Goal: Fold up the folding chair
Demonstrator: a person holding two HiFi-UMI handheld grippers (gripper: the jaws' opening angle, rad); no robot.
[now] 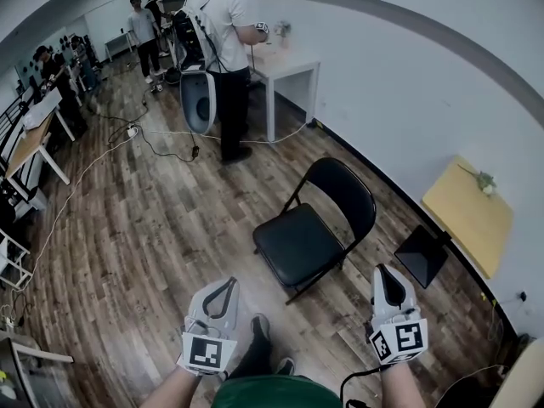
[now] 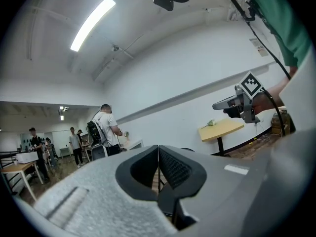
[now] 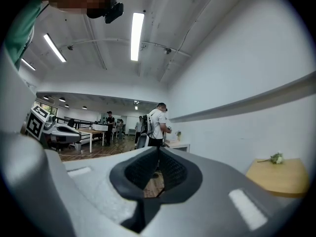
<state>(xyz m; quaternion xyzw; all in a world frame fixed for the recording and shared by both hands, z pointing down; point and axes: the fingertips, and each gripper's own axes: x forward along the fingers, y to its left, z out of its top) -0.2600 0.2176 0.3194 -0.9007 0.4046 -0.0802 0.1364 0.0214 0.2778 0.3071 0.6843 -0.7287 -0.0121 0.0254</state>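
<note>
A black folding chair (image 1: 313,228) stands unfolded on the wooden floor in the head view, seat toward me and backrest toward the white wall. My left gripper (image 1: 223,289) is held low at the bottom left, short of the chair's front, jaws shut with nothing between them. My right gripper (image 1: 388,280) is at the bottom right, beside the chair's right side, and is also shut and empty. In the left gripper view the closed pads (image 2: 158,166) meet in a thin line and the right gripper (image 2: 242,102) shows at the right. In the right gripper view the pads (image 3: 159,166) are pressed together.
A small yellow table (image 1: 468,213) with a flower stands against the wall at the right, a dark square base (image 1: 422,255) beside it. A person in a white shirt (image 1: 226,41) stands at a white table (image 1: 285,66). Cables (image 1: 153,147) run over the floor; more people and desks are at the far left.
</note>
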